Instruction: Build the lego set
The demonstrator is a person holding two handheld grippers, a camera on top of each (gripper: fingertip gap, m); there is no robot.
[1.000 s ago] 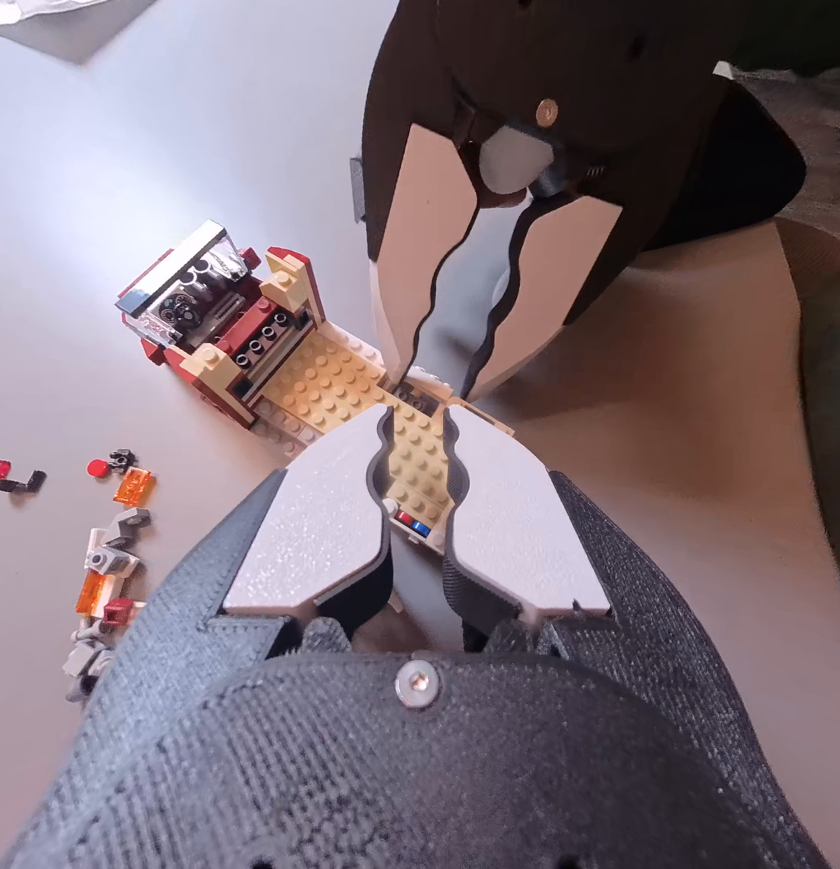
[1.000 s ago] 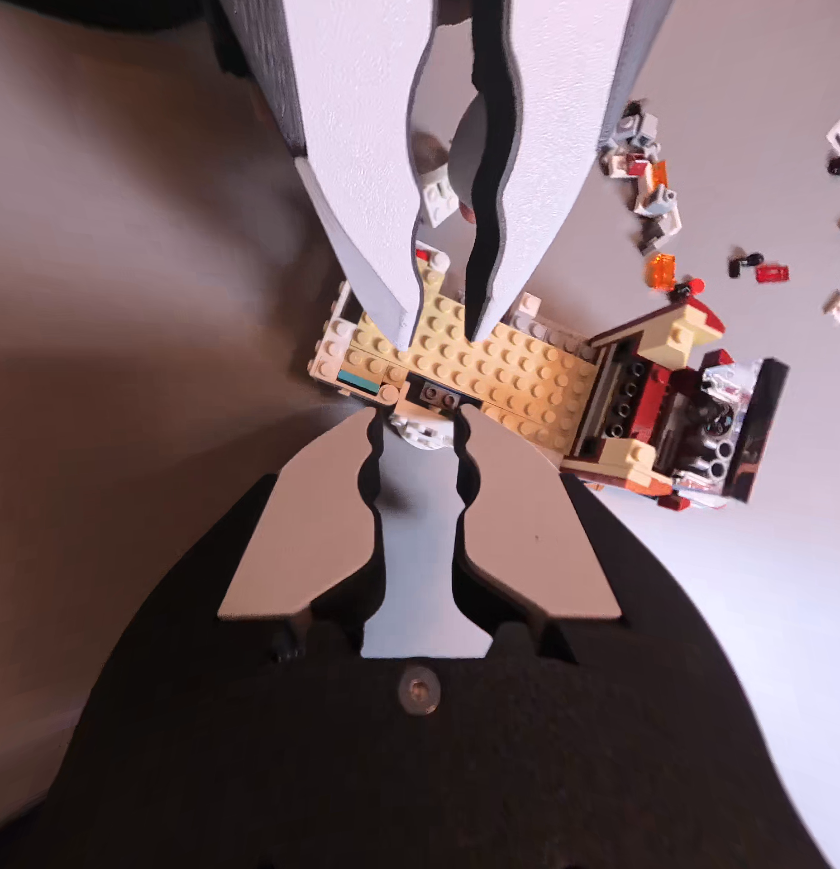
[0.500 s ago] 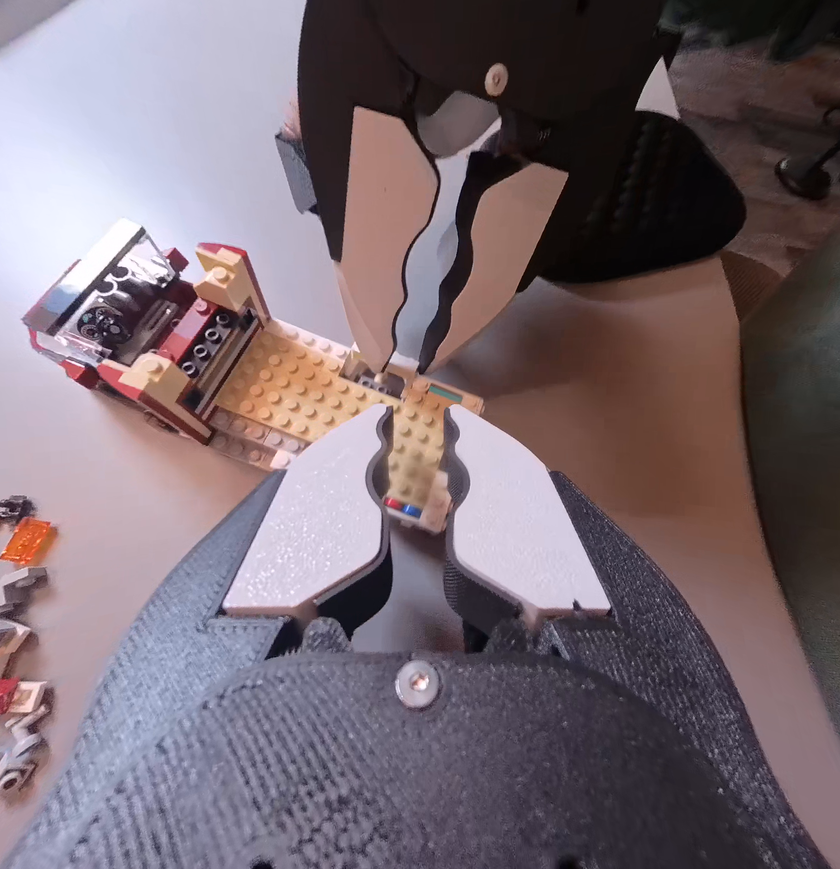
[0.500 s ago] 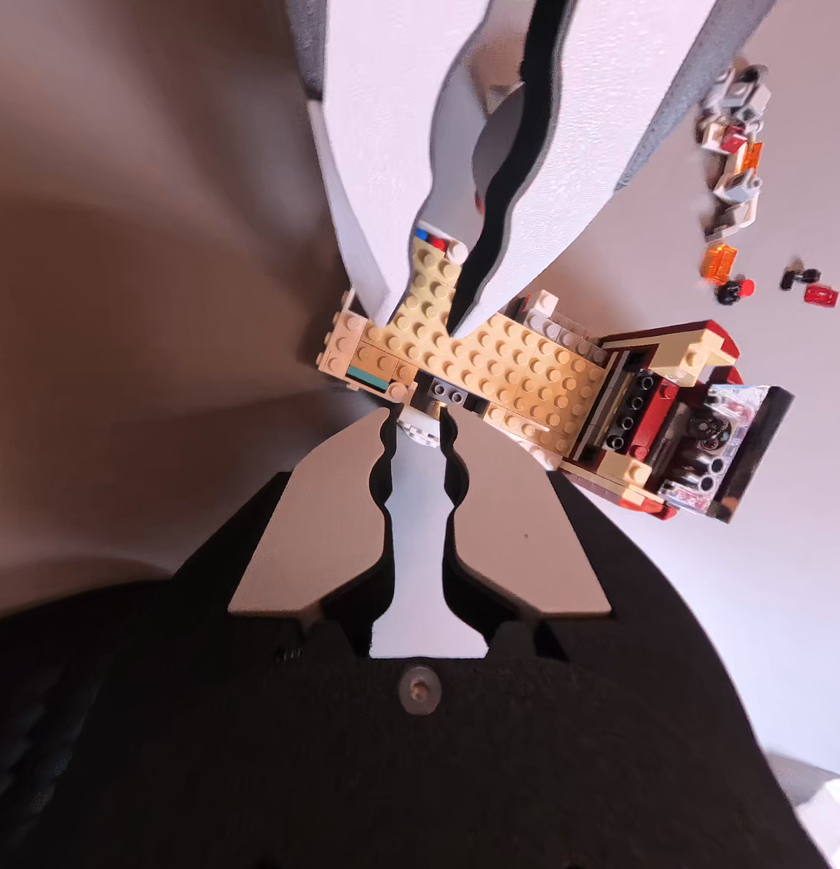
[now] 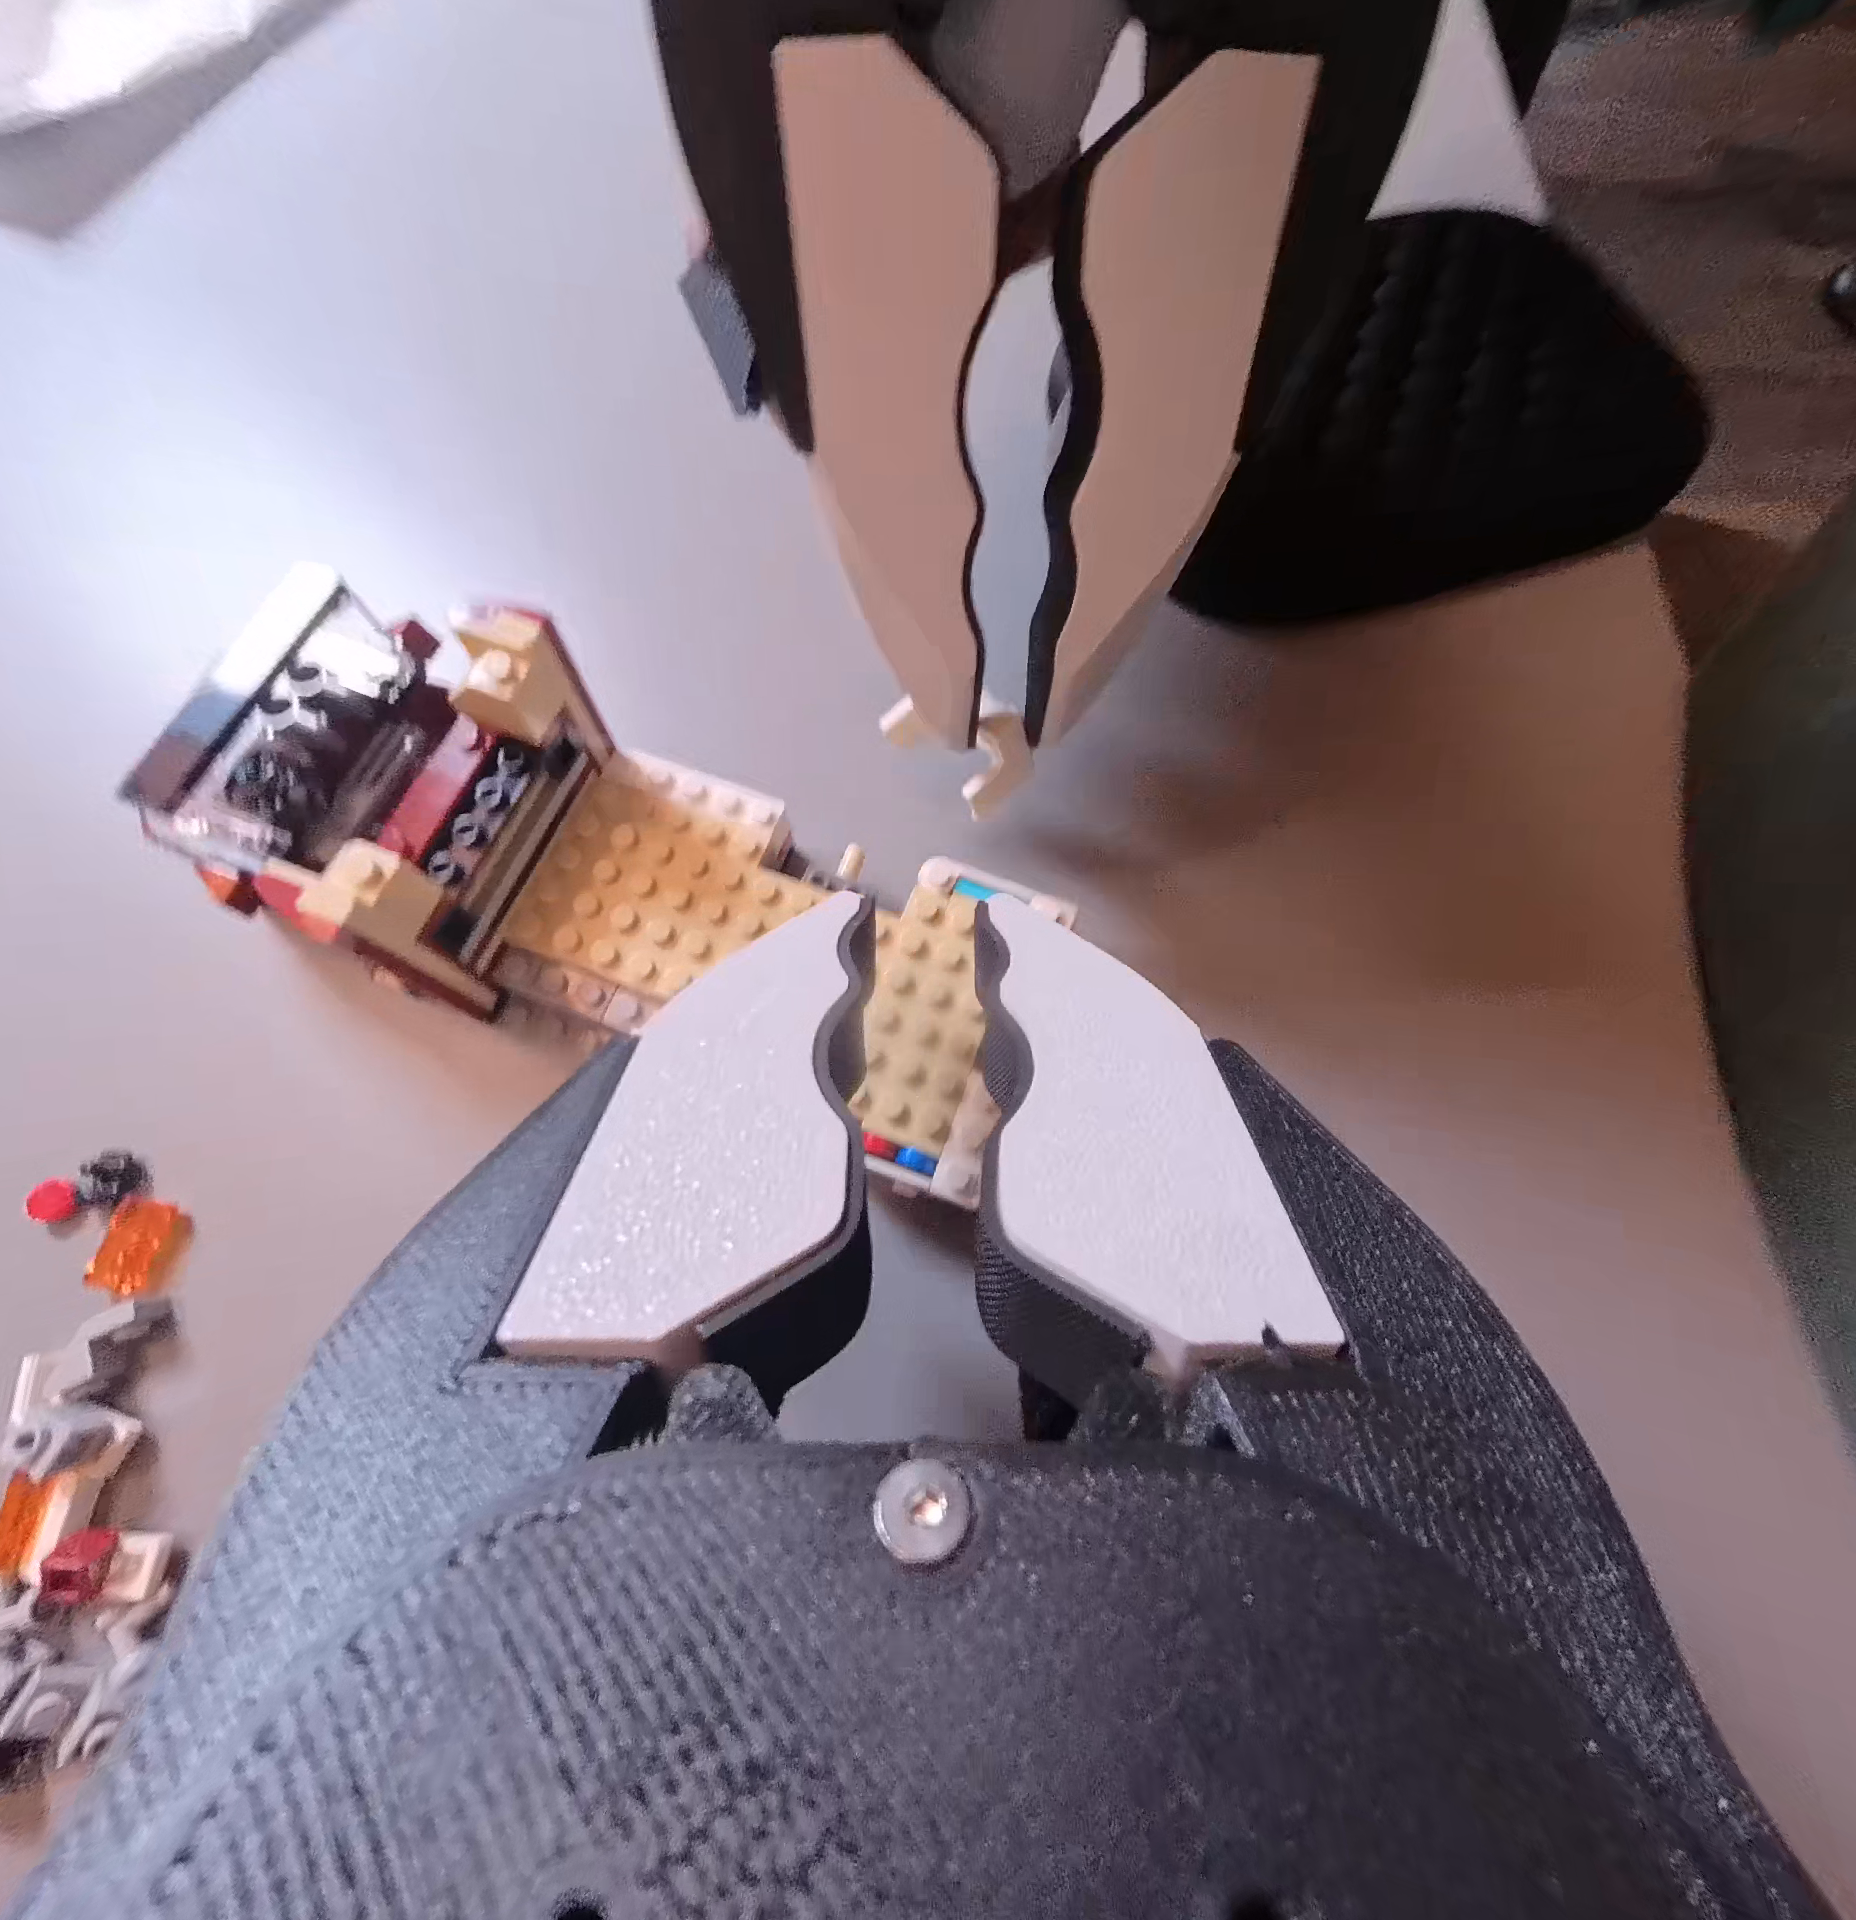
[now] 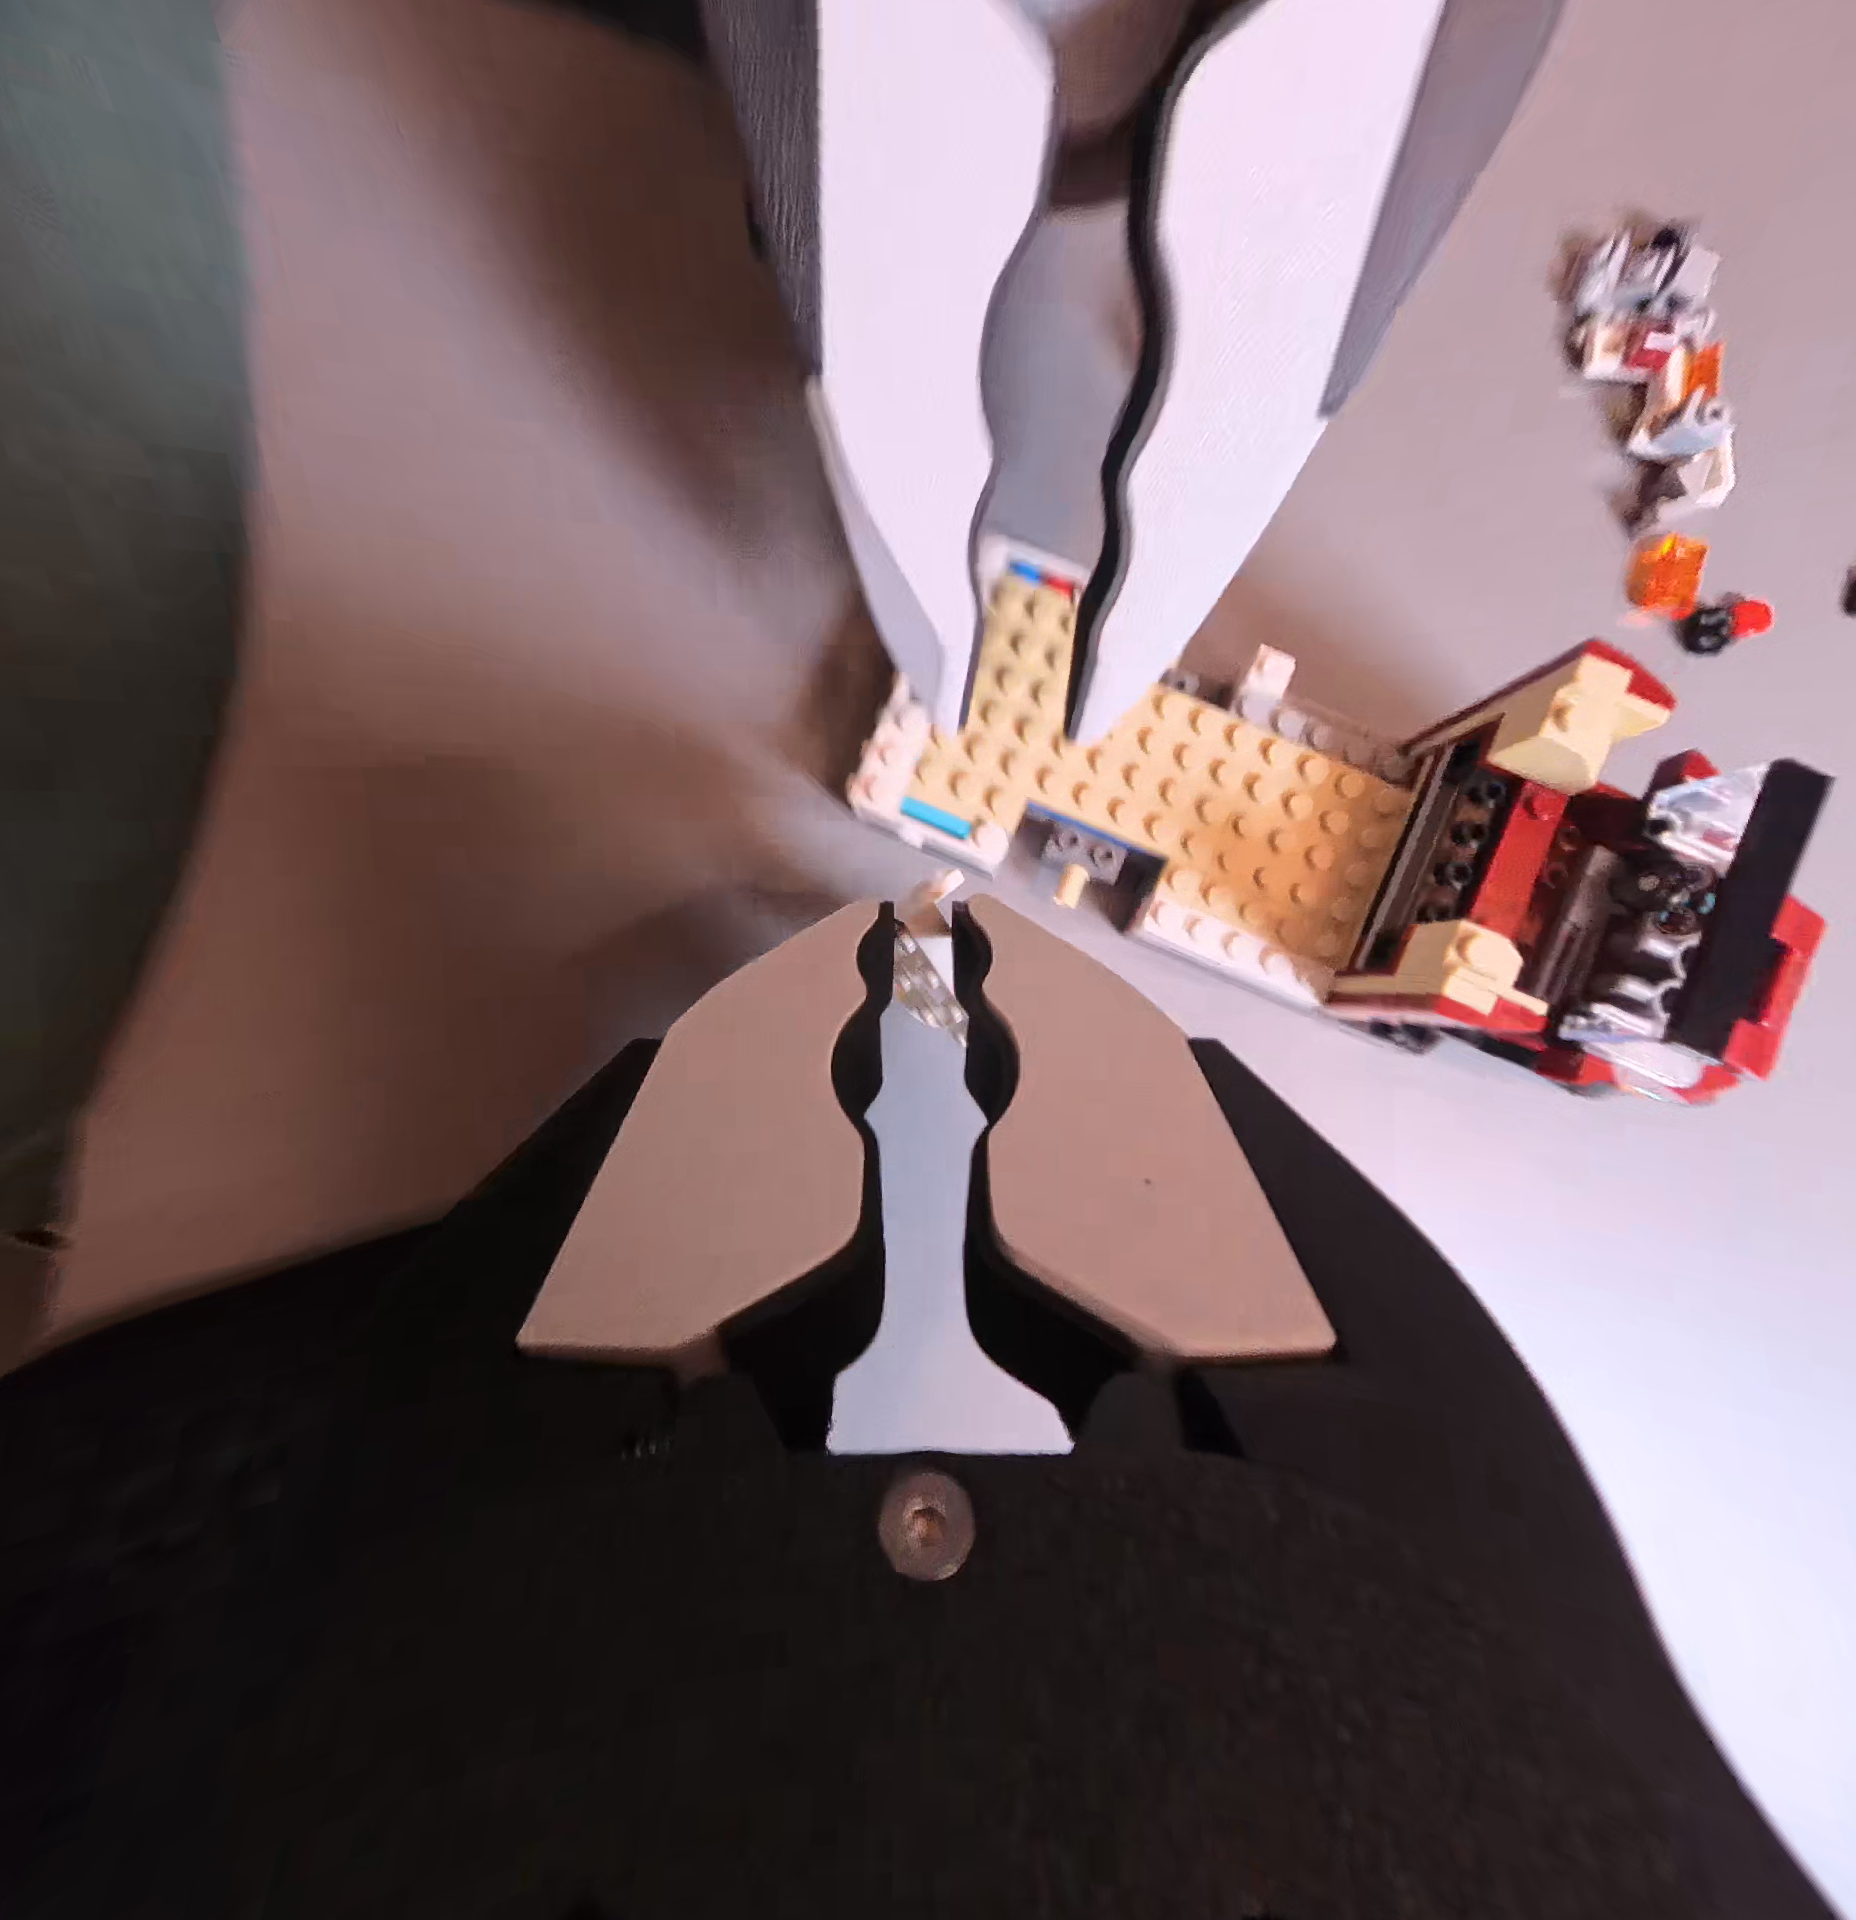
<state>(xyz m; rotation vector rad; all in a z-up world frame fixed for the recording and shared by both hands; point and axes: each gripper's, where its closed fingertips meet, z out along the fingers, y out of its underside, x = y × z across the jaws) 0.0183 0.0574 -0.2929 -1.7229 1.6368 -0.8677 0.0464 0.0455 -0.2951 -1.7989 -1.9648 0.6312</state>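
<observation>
Left tongs clamp the tan studded plate of a lego truck on the bench. Right tongs pinch a small white piece just beside it.

Both wrist views look steeply down at the worktop from close by, facing each other; both share the blurred, seemingly half-built lego vehicle at mid-frame.
</observation>
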